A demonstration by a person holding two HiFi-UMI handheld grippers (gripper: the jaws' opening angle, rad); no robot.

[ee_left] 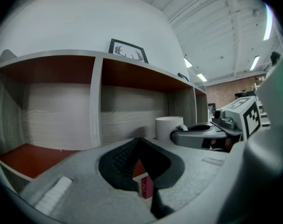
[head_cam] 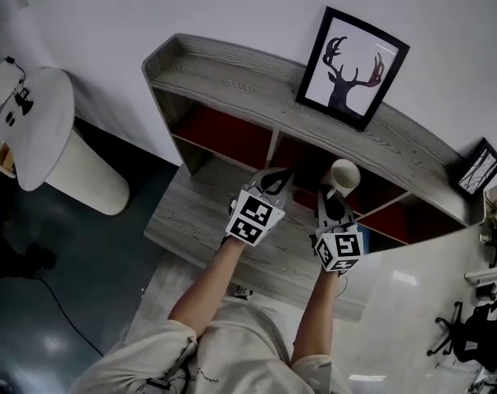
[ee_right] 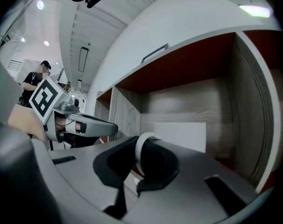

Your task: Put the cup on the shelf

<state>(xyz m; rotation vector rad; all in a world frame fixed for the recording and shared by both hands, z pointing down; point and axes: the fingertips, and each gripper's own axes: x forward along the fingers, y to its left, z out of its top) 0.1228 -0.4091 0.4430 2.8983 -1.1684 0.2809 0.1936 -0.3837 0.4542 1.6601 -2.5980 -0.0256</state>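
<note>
Two grippers logged | we are holding the cup in the right gripper, jaws clamped on what looks like its handle, at the shelf opening | left gripper is idling, pinched together, empty | we are judging the cup light, rigid, chippable.

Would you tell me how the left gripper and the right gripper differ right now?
The left gripper is shut and empty; the right gripper is shut on the cup. In the head view the left gripper slants rightward, the right gripper points straight ahead. Both face the shelf.
</note>
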